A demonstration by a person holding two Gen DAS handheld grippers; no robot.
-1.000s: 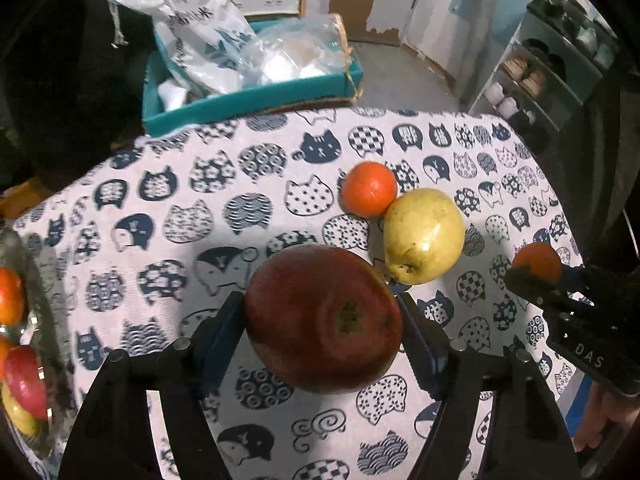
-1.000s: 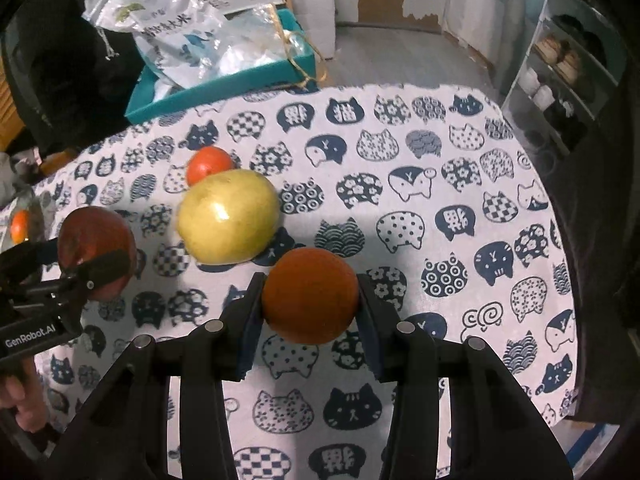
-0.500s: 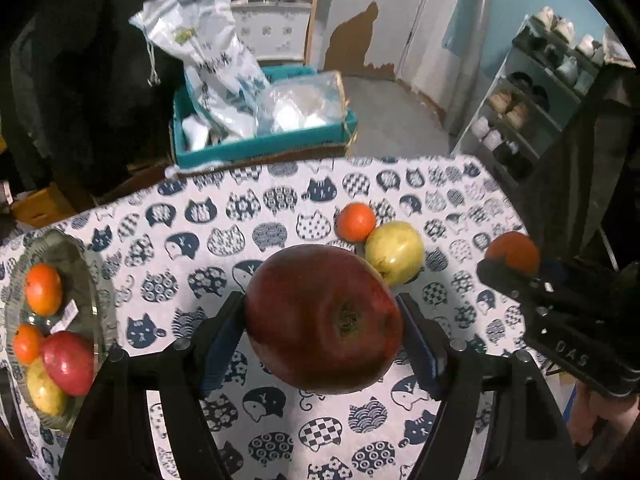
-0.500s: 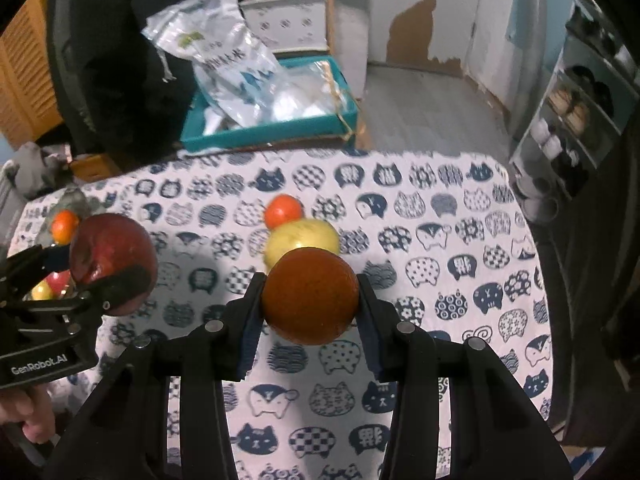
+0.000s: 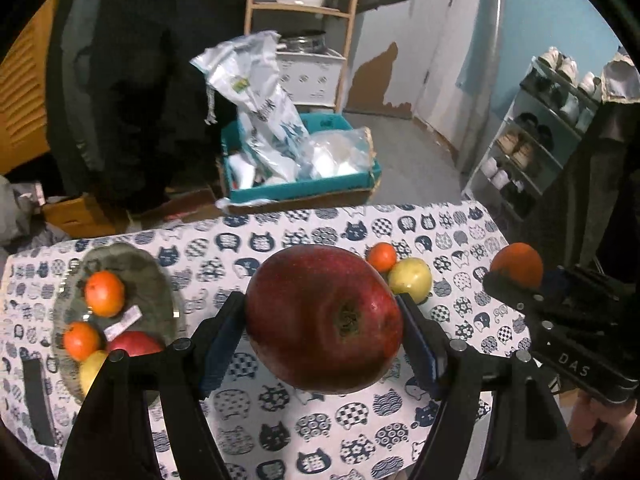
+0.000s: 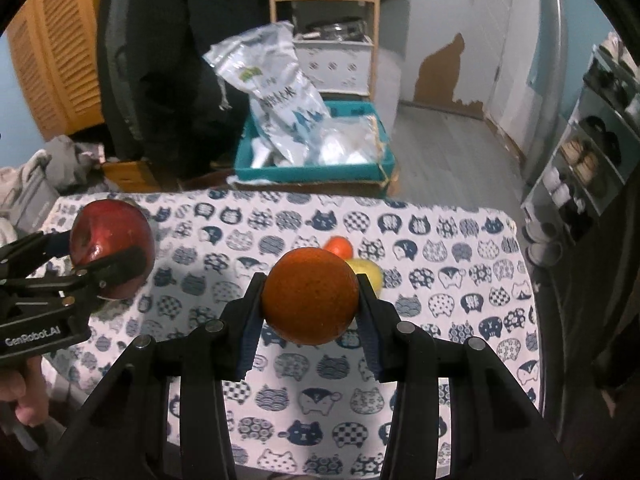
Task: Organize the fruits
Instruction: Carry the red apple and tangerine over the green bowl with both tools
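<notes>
My left gripper (image 5: 322,320) is shut on a big red apple (image 5: 324,320) and holds it high above the table; it also shows in the right wrist view (image 6: 112,254). My right gripper (image 6: 310,296) is shut on an orange (image 6: 310,296), seen at the right in the left wrist view (image 5: 517,265). A small tangerine (image 5: 381,256) and a yellow pear (image 5: 410,279) lie touching on the cat-print tablecloth (image 5: 280,420). A glass plate (image 5: 132,264) at the left holds two tangerines, a red apple and a yellow fruit.
A dark flat object (image 5: 38,396) lies by the plate at the table's left edge. Behind the table a teal box (image 5: 300,188) with plastic bags sits on the floor. A shoe rack (image 5: 532,148) stands at the right. A dark-clothed person (image 5: 140,80) stands behind.
Both grippers have risen well above the table with their fruit. The view has widened, so the plate at the left and the room behind have come into sight.
</notes>
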